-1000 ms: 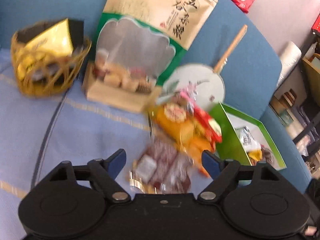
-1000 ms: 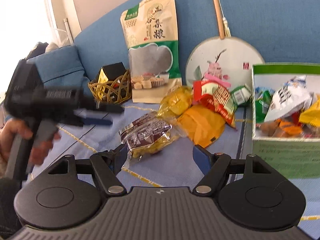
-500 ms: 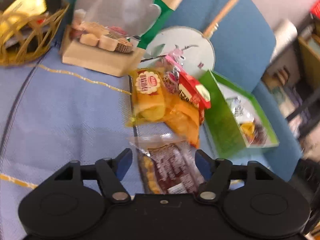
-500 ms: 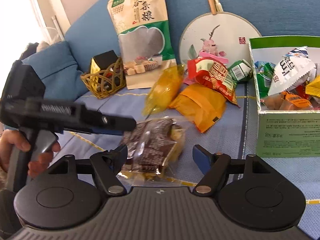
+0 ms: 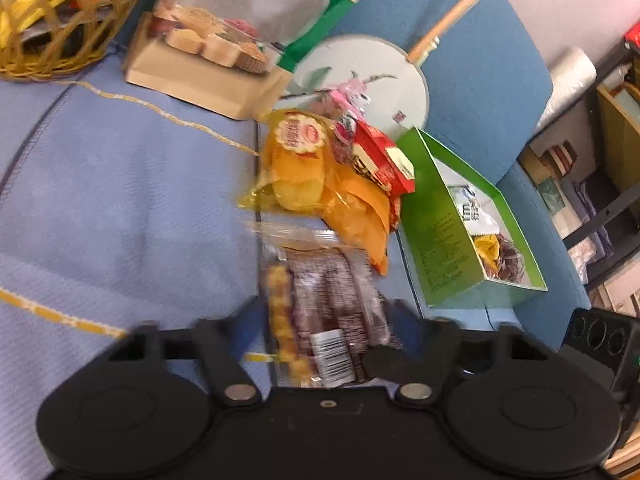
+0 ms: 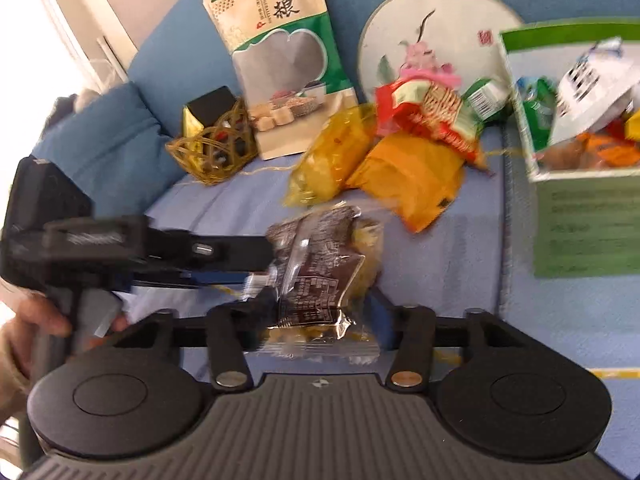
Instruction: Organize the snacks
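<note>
A brown snack packet [image 5: 324, 300] [image 6: 320, 272] lies on the blue sofa cover. My left gripper [image 5: 320, 320] has its fingers on both sides of the packet, closing in on it; the view is blurred. In the right wrist view the left gripper [image 6: 264, 264] reaches the packet from the left. My right gripper [image 6: 316, 312] also straddles the packet's near end with fingers narrowed. Beyond lie a yellow chip bag [image 5: 296, 168] [image 6: 332, 160], an orange bag [image 6: 412, 180] and a red packet [image 5: 380, 156] [image 6: 432, 116]. A green box [image 5: 452, 240] [image 6: 580, 232] holds several snacks.
A large grain-snack pouch [image 6: 280, 60] leans on the sofa back, with a wicker basket [image 5: 60, 32] [image 6: 212, 148] to its left and a round fan [image 5: 360, 76] [image 6: 432, 36] to its right. Shelves [image 5: 600, 140] stand beyond the sofa's right end.
Both grippers have moved forward onto the brown packet and their fingers have narrowed around it. The left gripper has come in from the left side.
</note>
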`<state>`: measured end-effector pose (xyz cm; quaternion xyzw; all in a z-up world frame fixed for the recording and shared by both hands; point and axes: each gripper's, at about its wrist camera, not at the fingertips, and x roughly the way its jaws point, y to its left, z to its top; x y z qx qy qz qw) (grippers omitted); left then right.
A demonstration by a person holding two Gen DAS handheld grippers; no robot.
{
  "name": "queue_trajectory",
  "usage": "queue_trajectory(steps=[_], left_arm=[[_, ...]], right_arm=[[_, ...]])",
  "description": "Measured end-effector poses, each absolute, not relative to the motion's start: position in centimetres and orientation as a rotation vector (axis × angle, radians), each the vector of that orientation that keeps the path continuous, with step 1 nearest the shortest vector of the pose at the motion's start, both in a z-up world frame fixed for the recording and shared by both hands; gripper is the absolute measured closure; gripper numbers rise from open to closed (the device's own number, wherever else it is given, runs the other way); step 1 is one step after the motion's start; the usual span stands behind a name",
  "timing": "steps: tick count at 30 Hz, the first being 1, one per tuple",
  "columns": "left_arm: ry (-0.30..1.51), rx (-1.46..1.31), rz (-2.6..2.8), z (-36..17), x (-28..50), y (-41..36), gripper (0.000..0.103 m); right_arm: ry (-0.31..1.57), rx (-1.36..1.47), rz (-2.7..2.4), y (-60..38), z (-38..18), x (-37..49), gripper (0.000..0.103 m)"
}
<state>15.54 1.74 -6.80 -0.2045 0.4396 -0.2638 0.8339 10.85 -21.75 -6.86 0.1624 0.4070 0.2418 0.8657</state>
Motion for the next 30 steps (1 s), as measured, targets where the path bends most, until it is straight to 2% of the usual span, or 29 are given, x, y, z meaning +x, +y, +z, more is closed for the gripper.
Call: queue_trajectory(steps=[3, 5, 14, 30], left_arm=[[0.899, -0.429, -0.553, -6.0, 15.3, 1.3, 0.07], [0.855, -0.447, -0.562, -4.8, 15.2, 1.2, 0.078], [0.709, -0.382, -0.686, 1.6, 17.2, -4.6, 0.079], [0.702, -0.306, -0.877, 2.5, 23.8, -19.2, 0.079]], right_arm=[[0.802, 0.285, 0.485, -21.7, -5.5, 10.2, 0.035], [0.755, 0.288, 0.481, -22.2, -4.2, 10.0, 0.036], [0.527, 0.302, 0.391, -27.7, 0.9, 9.1, 0.037], [0.398, 0.336, 0.076, -37.6, 1.9, 9.5, 0.038]])
